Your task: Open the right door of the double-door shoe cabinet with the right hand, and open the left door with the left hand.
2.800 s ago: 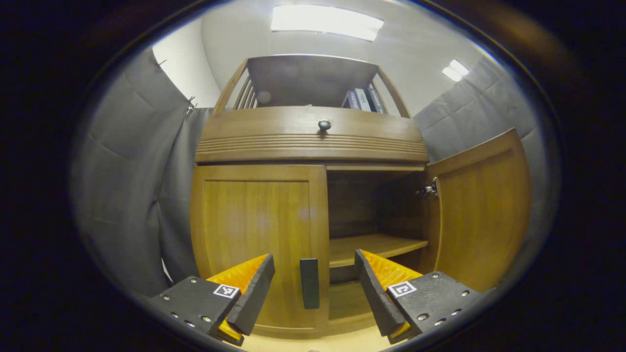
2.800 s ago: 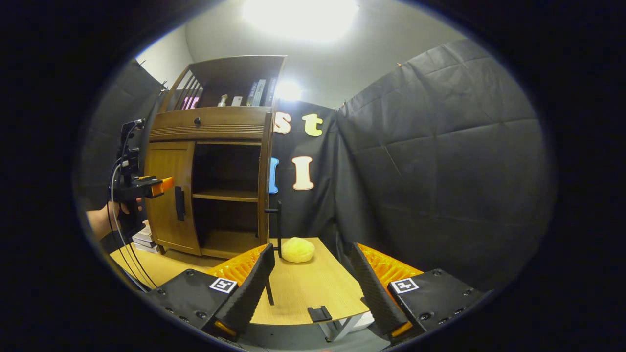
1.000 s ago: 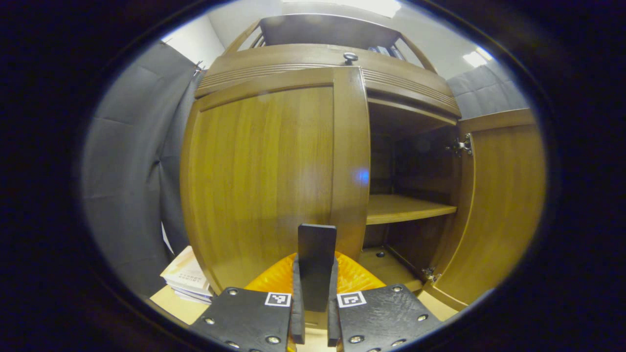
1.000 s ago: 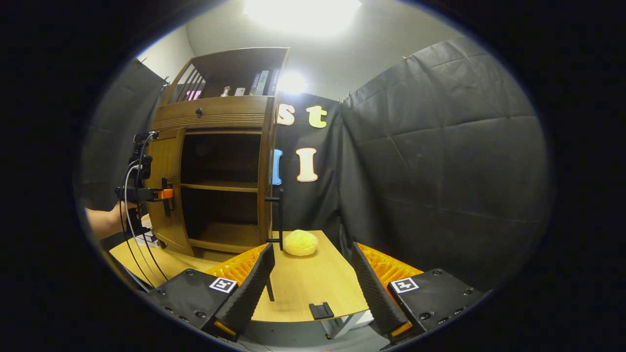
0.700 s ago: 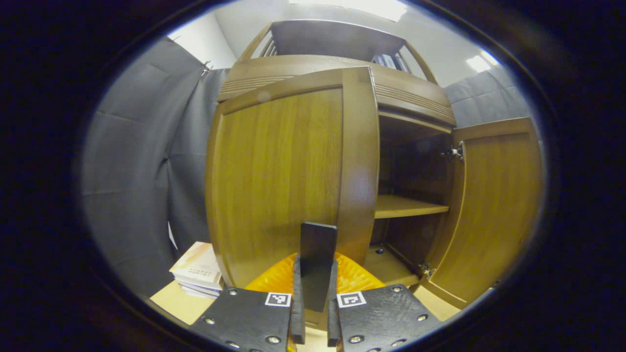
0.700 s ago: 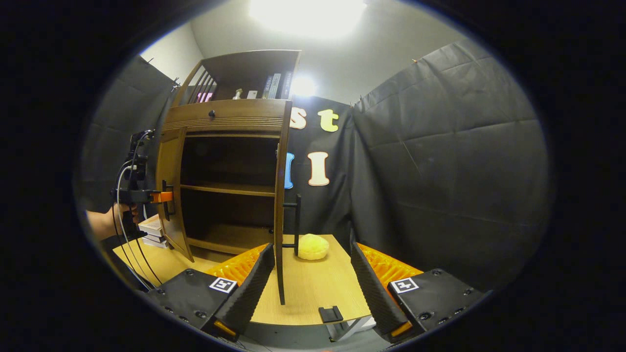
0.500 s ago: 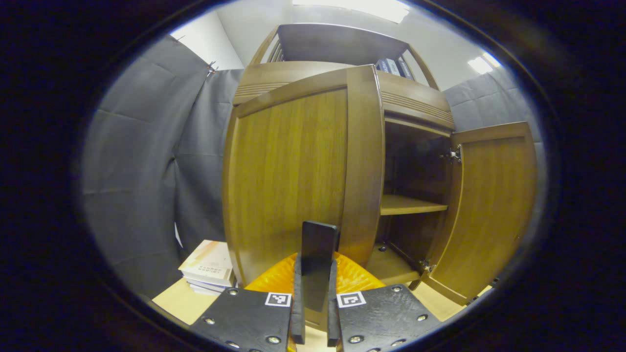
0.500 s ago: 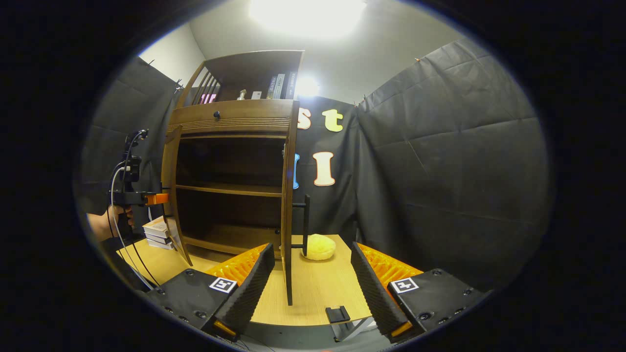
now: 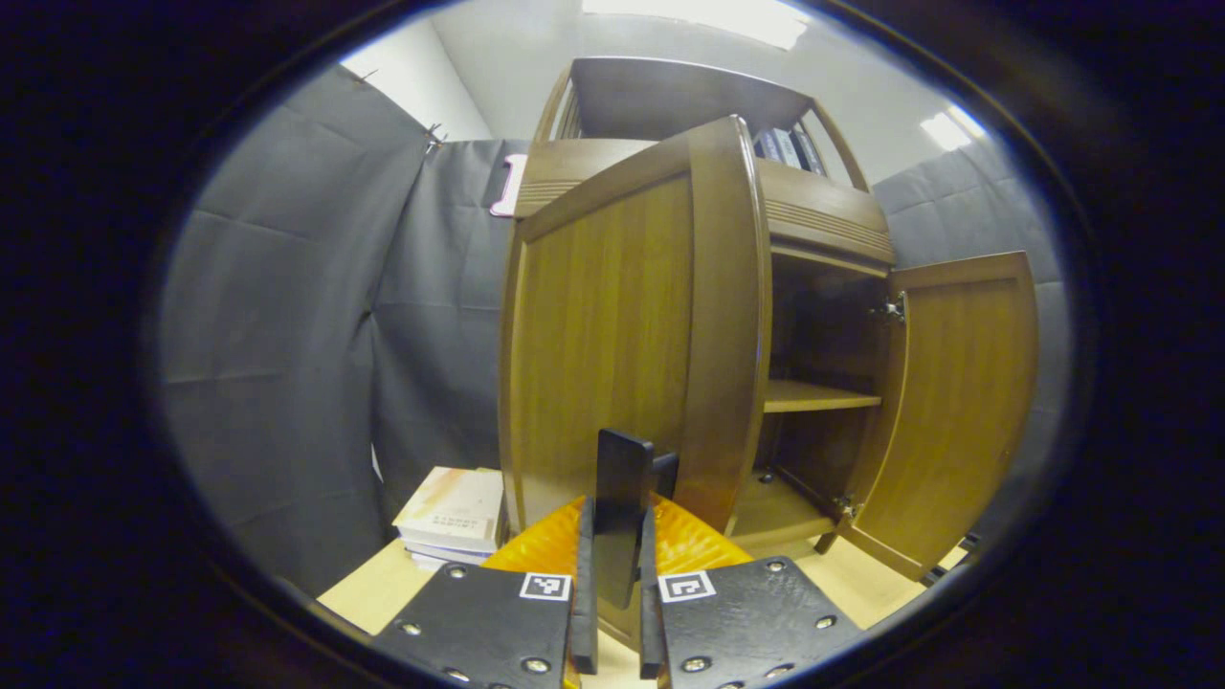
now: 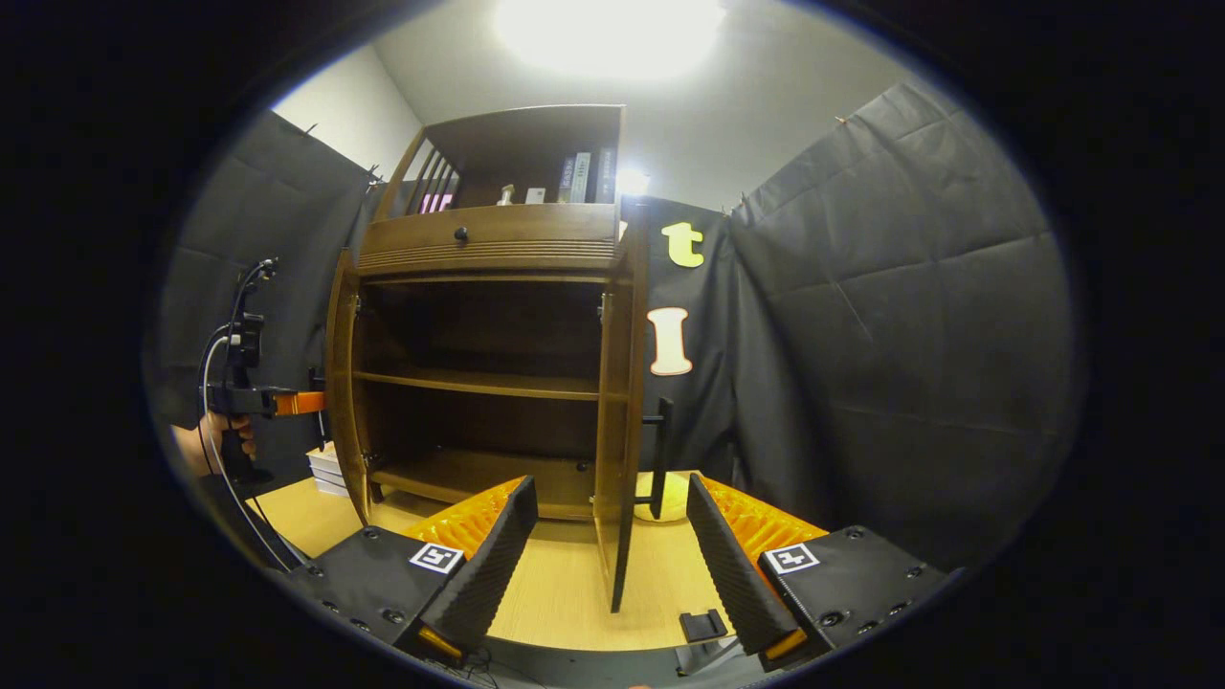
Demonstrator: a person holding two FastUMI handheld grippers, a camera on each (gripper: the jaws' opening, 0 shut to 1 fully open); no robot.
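The shoe cabinet (image 10: 493, 249) stood with its right door (image 10: 627, 402) fully open and its left door (image 9: 627, 325) swung wide, the left gripper (image 9: 612, 632) clamped on that door's handle (image 9: 620, 512), while the right gripper (image 10: 603, 565) hung free, jaws apart.

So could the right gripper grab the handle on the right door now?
Probably yes: the right gripper has its jaws open, and the handle on the swung-out right door stands just ahead with nothing between.
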